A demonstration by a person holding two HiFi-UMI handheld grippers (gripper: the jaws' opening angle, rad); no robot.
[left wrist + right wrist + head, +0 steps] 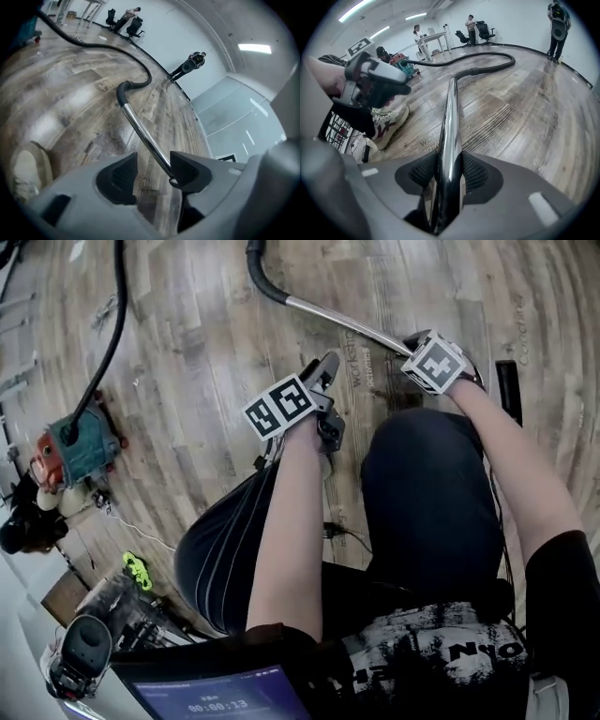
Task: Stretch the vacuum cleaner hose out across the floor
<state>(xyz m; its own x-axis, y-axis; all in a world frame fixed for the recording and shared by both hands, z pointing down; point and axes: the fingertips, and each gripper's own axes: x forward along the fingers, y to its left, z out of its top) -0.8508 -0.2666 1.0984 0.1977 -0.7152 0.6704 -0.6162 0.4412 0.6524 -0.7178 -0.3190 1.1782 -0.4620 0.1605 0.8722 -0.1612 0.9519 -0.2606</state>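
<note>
The black hose (487, 58) lies on the floor in a wide curve from the teal vacuum unit (80, 446) to the chrome wand (347, 322); judged from this, stretching is incomplete and the bend remains to be pulled straight. The right gripper (449, 173) pinches the wand. The left gripper (152, 171) stands spread, gripping nothing. The surface is wood-plank floor (206, 352) in a large white-walled room with distant office chairs (483, 30).

A wood-plank floor (187, 334) in grey-brown tones is laid throughout, bounded by a plain white wall (520, 18). Office chairs (483, 30) and a white table (433, 38) are set at the far wall — strip lights (361, 10) are lit overhead.
</note>
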